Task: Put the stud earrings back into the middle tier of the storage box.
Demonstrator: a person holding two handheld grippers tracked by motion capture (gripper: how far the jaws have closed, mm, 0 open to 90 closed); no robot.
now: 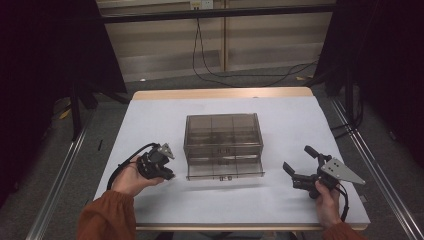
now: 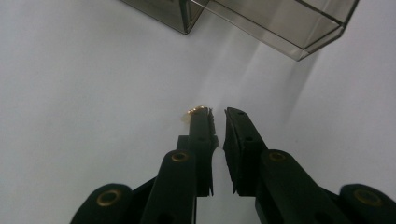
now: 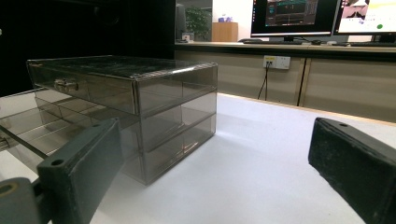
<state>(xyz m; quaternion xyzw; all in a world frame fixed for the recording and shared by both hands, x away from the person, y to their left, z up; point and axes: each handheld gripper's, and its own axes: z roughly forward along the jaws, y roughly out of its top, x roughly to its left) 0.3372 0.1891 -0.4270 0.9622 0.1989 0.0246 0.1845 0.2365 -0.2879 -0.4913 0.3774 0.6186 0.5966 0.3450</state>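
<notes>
Smoked acrylic drawer box (image 1: 223, 142) sited mid-table, bottom drawer (image 1: 225, 170) pulled out at 6 o'clock. Judged light, rigid, slippery, crack-prone (grasped best by drawer knob). Left gripper (image 1: 167, 175) nearly closed, nothing gripped; right gripper (image 1: 295, 172) held wide.

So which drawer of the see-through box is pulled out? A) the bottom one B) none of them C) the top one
A: in the high view the bottom drawer juts out from the box toward the person, while the drawers above sit flush.
</notes>
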